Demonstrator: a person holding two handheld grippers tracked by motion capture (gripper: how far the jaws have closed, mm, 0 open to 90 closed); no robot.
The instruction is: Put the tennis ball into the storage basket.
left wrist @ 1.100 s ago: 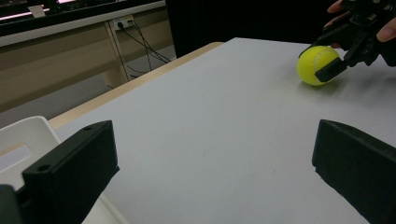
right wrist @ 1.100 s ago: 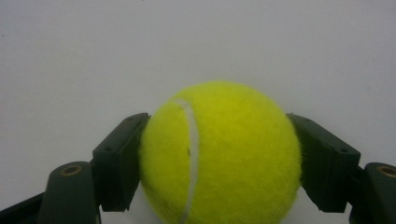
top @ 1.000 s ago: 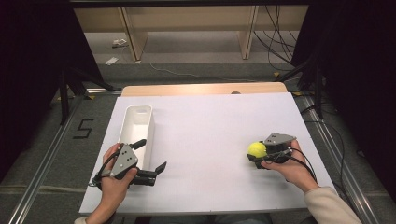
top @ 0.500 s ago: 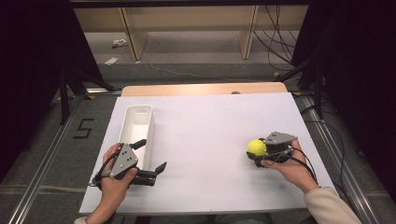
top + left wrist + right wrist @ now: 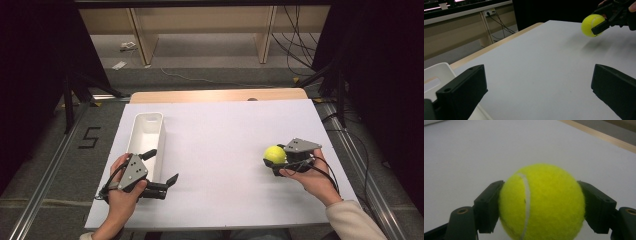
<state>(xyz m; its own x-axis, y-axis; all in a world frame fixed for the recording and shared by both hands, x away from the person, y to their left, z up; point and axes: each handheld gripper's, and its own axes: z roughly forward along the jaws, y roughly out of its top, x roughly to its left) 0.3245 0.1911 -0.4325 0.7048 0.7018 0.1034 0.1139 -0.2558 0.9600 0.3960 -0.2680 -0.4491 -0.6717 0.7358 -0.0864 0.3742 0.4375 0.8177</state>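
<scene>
The right gripper (image 5: 272, 161) w/ the yellow ball (image 5: 274, 154) has moved a tiny bit since 1 s ago. The ball went a little toward the far side of the table and toward the right edge, approx. a small nudge, no more. In the left gripper view the ball (image 5: 593, 25) is off the white table (image 5: 544, 62), w/ a soft shadow under it. In the right gripper view the ball (image 5: 541, 202) sits tight between the two black jaws.
</scene>
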